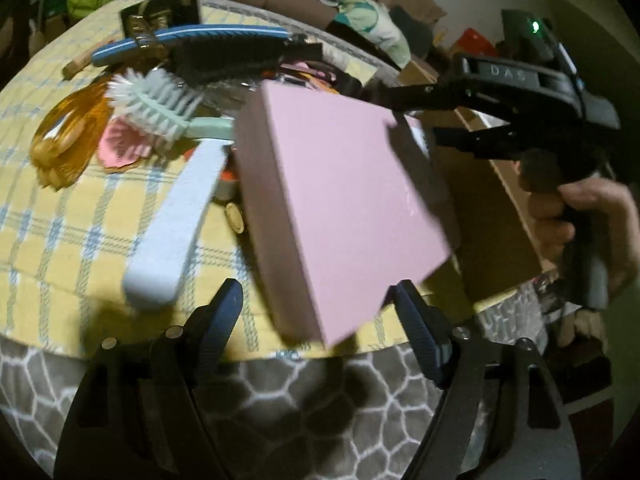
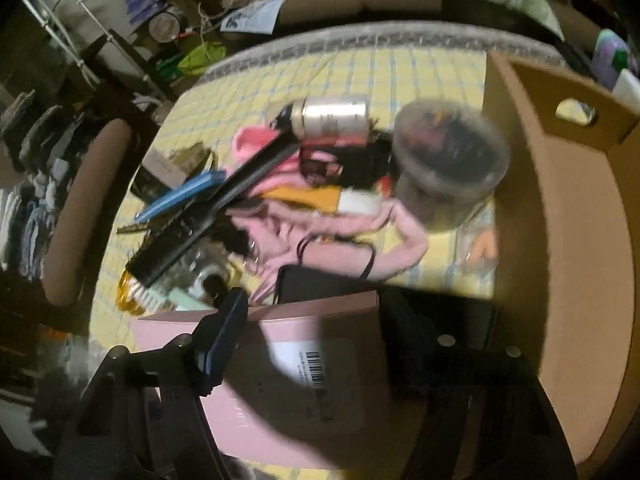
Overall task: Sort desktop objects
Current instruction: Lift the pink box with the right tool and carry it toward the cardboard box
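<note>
A flat pink box (image 1: 340, 200) hangs tilted above the yellow checked tablecloth (image 1: 60, 240) and casts a shadow on it. My right gripper (image 1: 412, 114) reaches in from the upper right, held by a hand (image 1: 592, 208), and is shut on the box's far corner. In the right wrist view the pink box (image 2: 328, 320), barcode label facing up, fills the span of my right gripper (image 2: 314, 312). My left gripper (image 1: 320, 300) is open. The box's low corner lies between its fingers, with a gap at the left finger.
An open cardboard box (image 1: 500, 208) (image 2: 580, 240) stands to the right. A white foam block (image 1: 172, 224), a scrub brush (image 1: 156, 104), a black hairbrush (image 1: 228, 60), a clear lidded jar (image 2: 448, 152), a bottle (image 2: 332, 116) and pink cloth (image 2: 328, 232) crowd the cloth.
</note>
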A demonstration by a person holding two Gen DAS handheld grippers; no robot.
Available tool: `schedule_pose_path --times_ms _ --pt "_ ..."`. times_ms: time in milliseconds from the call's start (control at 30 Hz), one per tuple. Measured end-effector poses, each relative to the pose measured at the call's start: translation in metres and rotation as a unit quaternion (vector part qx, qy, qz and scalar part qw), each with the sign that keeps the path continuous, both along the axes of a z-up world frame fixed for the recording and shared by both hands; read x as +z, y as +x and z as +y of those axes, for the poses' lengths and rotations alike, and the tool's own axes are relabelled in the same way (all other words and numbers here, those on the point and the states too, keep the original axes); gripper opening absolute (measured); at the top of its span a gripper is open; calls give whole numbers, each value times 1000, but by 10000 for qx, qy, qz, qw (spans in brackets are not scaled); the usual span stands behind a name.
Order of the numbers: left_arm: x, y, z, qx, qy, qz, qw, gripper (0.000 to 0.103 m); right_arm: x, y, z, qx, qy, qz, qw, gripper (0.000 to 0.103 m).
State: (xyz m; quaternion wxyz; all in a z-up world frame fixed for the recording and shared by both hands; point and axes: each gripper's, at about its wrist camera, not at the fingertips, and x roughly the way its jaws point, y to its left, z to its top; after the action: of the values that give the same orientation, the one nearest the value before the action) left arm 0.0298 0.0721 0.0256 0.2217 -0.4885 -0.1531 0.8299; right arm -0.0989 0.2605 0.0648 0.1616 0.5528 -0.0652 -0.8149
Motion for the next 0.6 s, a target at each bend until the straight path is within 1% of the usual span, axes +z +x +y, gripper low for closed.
schedule_pose_path --times_ms 67,200,300,367,433,500,533,567,600 --pt "0 1 4 -48 -10 49 10000 77 -1 4 1 -98 -23 -74 9999 73" --pt "-1 4 7 -122 73 88 9999 78 -10 9 17 -476 -593 -511 9958 78" --pt "3 6 6 -114 122 48 9998 78 -8 18 24 -614 -708 -554 9941 77" --pt "9 8 5 -85 79 19 9999 78 1 28 24 -625 -711 -494 9943 77" --pt "21 12 4 -71 79 95 9999 76 19 40 20 -536 -669 -298 9959 77" --pt "40 16 4 -107 47 299 9995 76 38 50 15 -422 -496 -78 9978 77" --pt "56 18 7 -152 66 433 9989 76 48 56 13 -371 -392 63 9985 77" --pt "67 18 10 -246 201 495 9983 78 59 62 13 -334 -400 186 9985 77" --pt "79 18 17 -355 233 550 9976 78 68 66 16 -297 -595 222 9975 75"
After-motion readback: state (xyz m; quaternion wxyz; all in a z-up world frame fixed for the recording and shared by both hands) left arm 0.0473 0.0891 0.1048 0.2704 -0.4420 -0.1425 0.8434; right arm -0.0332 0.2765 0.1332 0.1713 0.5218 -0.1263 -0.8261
